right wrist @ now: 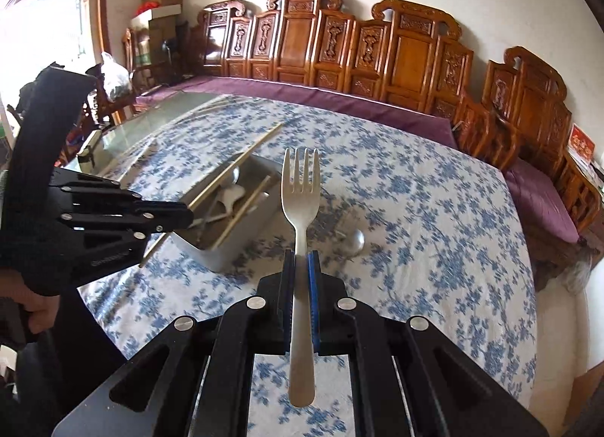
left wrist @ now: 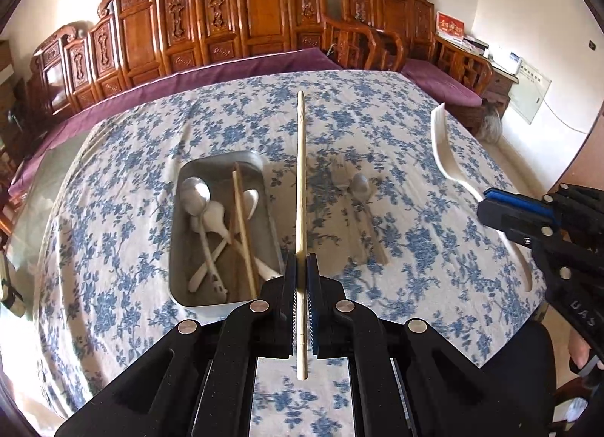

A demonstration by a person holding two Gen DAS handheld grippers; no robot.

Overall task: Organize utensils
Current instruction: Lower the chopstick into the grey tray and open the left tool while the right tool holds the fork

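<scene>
Fingers of the left gripper [left wrist: 301, 271] are clamped on 1 chopstick [left wrist: 301, 172], held above the counter [left wrist: 396, 127] just right of a metal tray [left wrist: 222, 233] of spoons and chopsticks. Fingers of the right gripper [right wrist: 301, 267] grip a pale fork [right wrist: 301, 203], tines pointing far; a metal spoon [left wrist: 360, 187] lies on the cloth right of the tray.

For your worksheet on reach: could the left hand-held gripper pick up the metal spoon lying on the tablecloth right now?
Probably not: the left hand-held gripper is shut on a chopstick, so the metal spoon must wait.
</scene>
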